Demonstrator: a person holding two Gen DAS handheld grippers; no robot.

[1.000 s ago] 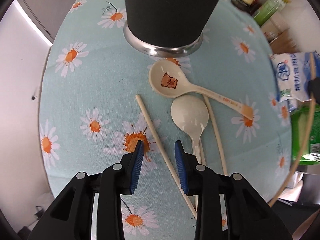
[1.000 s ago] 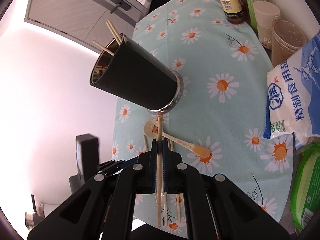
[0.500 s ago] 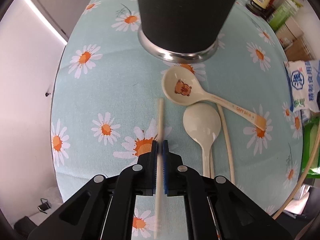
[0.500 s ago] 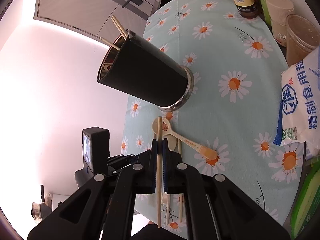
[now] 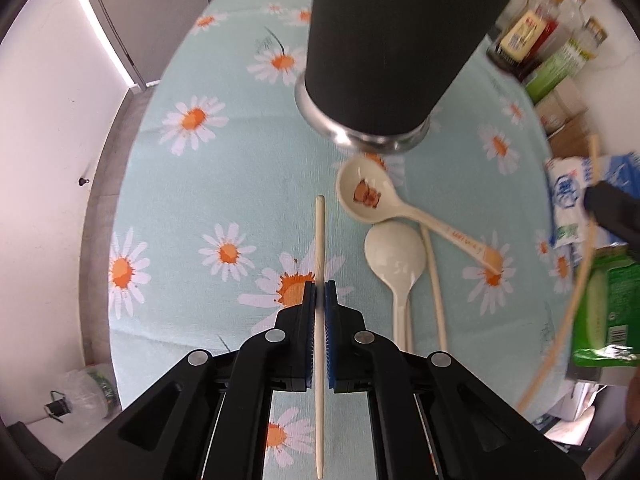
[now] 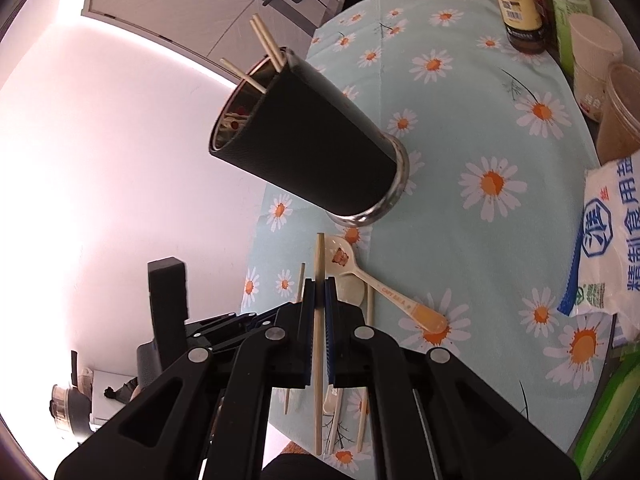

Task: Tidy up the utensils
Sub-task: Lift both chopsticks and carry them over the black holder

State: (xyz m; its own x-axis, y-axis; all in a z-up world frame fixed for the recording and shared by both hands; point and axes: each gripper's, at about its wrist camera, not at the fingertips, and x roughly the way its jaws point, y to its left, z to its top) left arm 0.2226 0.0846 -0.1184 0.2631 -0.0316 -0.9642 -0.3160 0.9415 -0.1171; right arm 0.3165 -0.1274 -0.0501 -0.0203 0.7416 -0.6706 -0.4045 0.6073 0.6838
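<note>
My left gripper (image 5: 319, 292) is shut on a pale chopstick (image 5: 319, 236) and holds it above the daisy tablecloth (image 5: 224, 184), short of the black utensil cup (image 5: 392, 40). My right gripper (image 6: 319, 292) is shut on a wooden chopstick (image 6: 319, 264), raised to the right of the cup (image 6: 316, 152), which holds several chopsticks (image 6: 266, 44). On the cloth lie a bear-print spoon (image 5: 372, 196), a plain cream spoon (image 5: 396, 252) and another chopstick (image 5: 435, 280). The left gripper's body (image 6: 168, 304) shows in the right wrist view.
Sauce bottles (image 6: 516, 0) and jars (image 6: 592, 56) stand at the table's far right. A white salt bag (image 6: 612, 248) and a green packet (image 5: 604, 304) lie at the right edge. Cabinets (image 6: 224, 12) stand behind the table.
My left gripper closed on the pale chopstick and lifted it off the cloth. My right gripper has risen with its chopstick, moving toward the cup's rim.
</note>
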